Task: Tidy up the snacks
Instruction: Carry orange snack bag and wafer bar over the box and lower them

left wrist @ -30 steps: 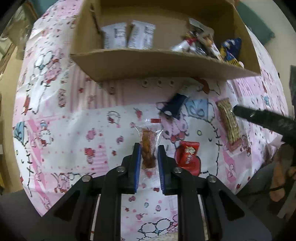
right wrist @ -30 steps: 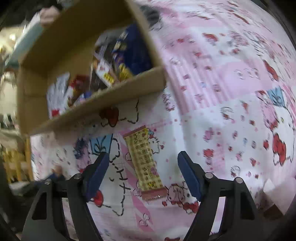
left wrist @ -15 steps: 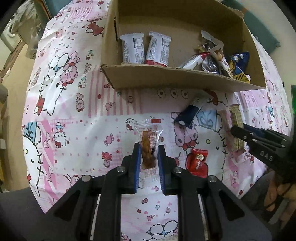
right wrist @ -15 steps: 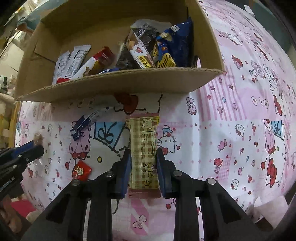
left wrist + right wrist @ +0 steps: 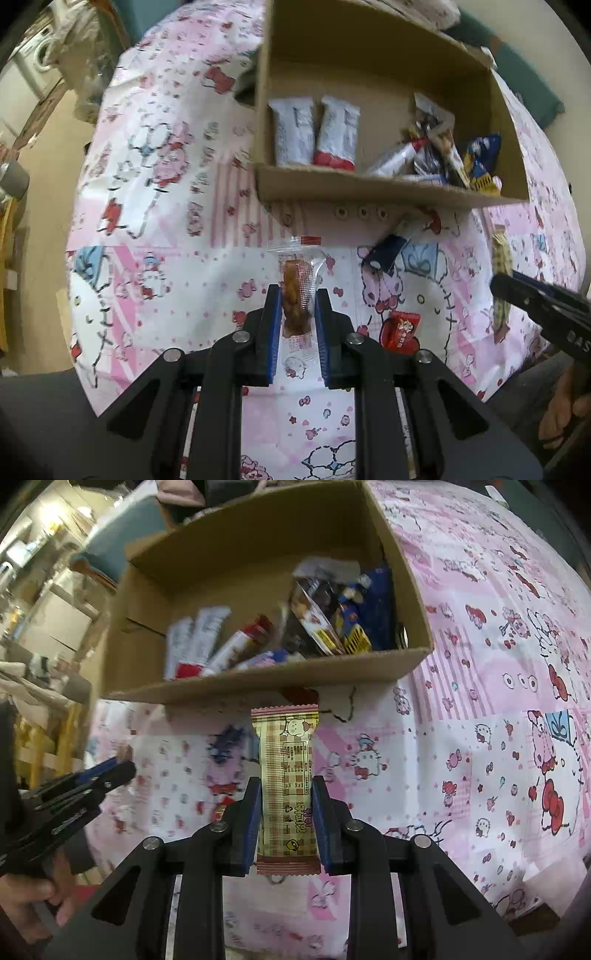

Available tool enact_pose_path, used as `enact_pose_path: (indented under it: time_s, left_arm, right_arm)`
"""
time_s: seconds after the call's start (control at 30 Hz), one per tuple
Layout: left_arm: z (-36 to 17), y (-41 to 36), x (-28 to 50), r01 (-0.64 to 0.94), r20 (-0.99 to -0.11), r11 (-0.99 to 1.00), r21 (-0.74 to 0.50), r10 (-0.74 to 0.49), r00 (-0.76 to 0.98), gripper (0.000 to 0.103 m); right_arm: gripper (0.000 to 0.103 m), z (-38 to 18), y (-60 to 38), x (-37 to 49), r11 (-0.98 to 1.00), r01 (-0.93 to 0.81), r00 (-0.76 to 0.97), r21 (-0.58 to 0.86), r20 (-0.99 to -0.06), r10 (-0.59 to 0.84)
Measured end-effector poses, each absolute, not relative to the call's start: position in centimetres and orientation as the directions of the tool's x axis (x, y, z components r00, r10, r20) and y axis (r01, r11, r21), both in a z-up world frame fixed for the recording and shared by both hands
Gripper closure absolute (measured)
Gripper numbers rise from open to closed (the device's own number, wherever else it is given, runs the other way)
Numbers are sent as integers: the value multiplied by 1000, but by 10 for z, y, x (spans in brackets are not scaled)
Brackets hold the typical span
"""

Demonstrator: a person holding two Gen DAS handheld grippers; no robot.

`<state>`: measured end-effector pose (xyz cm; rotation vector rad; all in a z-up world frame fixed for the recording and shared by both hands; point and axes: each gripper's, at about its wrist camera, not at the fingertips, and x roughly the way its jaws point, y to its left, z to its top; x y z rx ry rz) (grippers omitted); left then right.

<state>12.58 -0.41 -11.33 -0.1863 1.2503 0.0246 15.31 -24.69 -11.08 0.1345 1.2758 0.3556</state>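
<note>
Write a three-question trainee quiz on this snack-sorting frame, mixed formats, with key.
1. True or false: the left tongs hold a clear packet with a brown snack.
2. What do the right tongs grip? A) checked beige wrapper B) red candy C) dark blue packet
3. Fill in: the two white-and-red packets lie inside the ____.

Key: 1 true; 2 A; 3 cardboard box.

A: What colours were seen on the cloth (image 5: 177, 229)?
B: Pink and white, printed with cartoon cats and red bows.
A: And the box (image 5: 369, 192)?
B: Plain brown. A beige checked bar (image 5: 287, 775) and a red candy (image 5: 400, 328) were noted.
</note>
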Motion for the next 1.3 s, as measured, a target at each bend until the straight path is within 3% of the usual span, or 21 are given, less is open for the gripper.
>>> enact_pose_path:
  time_s: [0.23, 0.7, 1.3]
  left_arm:
    - [-80, 13, 120, -205, -919, 959, -194, -105, 379, 89]
    - [5, 23, 162, -143, -828, 973, -180, -72, 556, 88]
    - [-4, -7, 223, -64, -826, 986, -157, -95, 556, 88]
  right_arm:
    - [75, -67, -253, 143, 888, -187, 333, 419, -824, 459]
    - [75, 16, -250, 161, 832, -246, 551, 498, -634, 542]
    - [75, -6, -263, 233, 874, -169, 575, 455, -675, 462]
